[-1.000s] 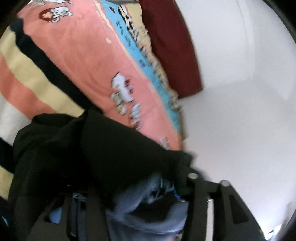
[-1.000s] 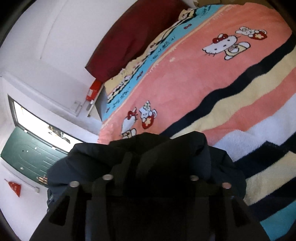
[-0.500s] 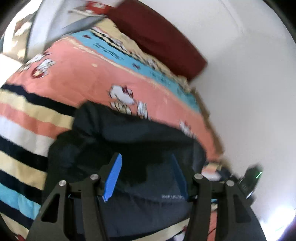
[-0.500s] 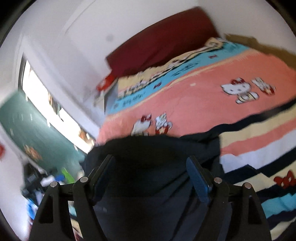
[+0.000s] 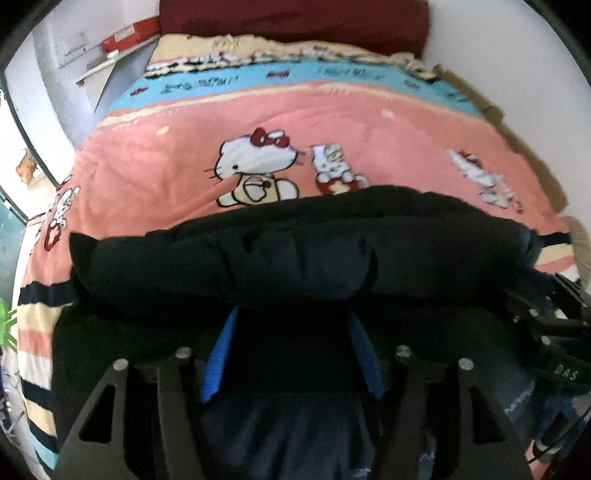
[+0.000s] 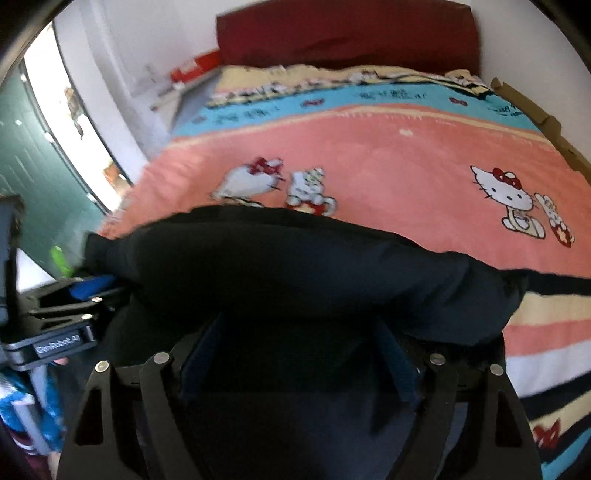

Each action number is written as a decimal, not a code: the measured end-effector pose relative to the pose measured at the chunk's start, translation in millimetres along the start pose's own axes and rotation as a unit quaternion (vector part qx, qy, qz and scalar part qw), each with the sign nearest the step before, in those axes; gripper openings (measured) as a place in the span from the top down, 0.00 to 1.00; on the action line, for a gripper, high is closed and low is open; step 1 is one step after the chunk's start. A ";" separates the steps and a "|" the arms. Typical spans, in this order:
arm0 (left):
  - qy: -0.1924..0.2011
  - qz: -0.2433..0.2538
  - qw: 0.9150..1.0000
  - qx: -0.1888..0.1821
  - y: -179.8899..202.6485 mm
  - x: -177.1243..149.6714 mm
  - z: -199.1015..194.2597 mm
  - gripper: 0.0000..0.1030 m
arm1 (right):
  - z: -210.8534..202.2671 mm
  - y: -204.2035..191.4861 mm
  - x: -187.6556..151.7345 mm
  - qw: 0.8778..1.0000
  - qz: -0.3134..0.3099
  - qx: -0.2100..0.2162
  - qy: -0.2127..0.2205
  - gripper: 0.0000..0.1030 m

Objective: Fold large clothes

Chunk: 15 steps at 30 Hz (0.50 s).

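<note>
A large dark navy garment [image 5: 295, 251] lies bunched on the bed and fills the lower half of both views [image 6: 295, 273]. My left gripper [image 5: 291, 325] is open, its blue pads spread wide, with the tips pushed under a thick fold of the garment. My right gripper [image 6: 299, 332] is open in the same way, its tips hidden under the fold. The left gripper's body shows at the left edge of the right wrist view [image 6: 62, 317]. The right gripper's body shows at the right edge of the left wrist view [image 5: 554, 332].
The bed carries a pink Hello Kitty blanket [image 5: 332, 133] with stripes [image 6: 554, 332] on its near part. A dark red headboard [image 6: 347, 33] stands against the white wall. A red box [image 5: 129, 33] sits on a ledge at the far left.
Both grippers went from shut on the garment to open. Both views swung round to face the headboard, and the garment now lies spread across the bed in front of me.
</note>
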<state>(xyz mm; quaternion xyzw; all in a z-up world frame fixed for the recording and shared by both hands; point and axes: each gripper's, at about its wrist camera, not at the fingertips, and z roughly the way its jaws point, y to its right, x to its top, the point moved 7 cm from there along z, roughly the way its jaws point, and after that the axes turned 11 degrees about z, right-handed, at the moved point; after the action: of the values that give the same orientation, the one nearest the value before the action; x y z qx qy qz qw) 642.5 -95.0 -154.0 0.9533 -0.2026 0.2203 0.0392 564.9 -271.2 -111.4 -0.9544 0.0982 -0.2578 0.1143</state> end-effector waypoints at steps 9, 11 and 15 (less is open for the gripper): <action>-0.007 -0.006 1.000 0.015 -13.6 13.6 55.0 0.38 | 71.3 22.0 14.1 0.999 0.024 -0.016 -0.034 0.14; -0.010 -0.001 1.000 0.029 -12.3 14.4 57.9 0.38 | 78.9 21.2 15.6 0.999 0.022 -0.026 -0.028 0.14; -0.038 0.008 0.999 0.038 -9.8 12.7 52.5 0.38 | 80.1 22.6 15.4 0.998 0.029 -0.026 -0.039 0.13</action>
<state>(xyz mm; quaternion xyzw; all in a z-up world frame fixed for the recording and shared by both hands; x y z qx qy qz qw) 678.1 -99.3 -195.5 0.9602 -0.2030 0.1919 -0.0064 616.3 -283.1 -177.6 -0.9631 0.1281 -0.2145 0.1004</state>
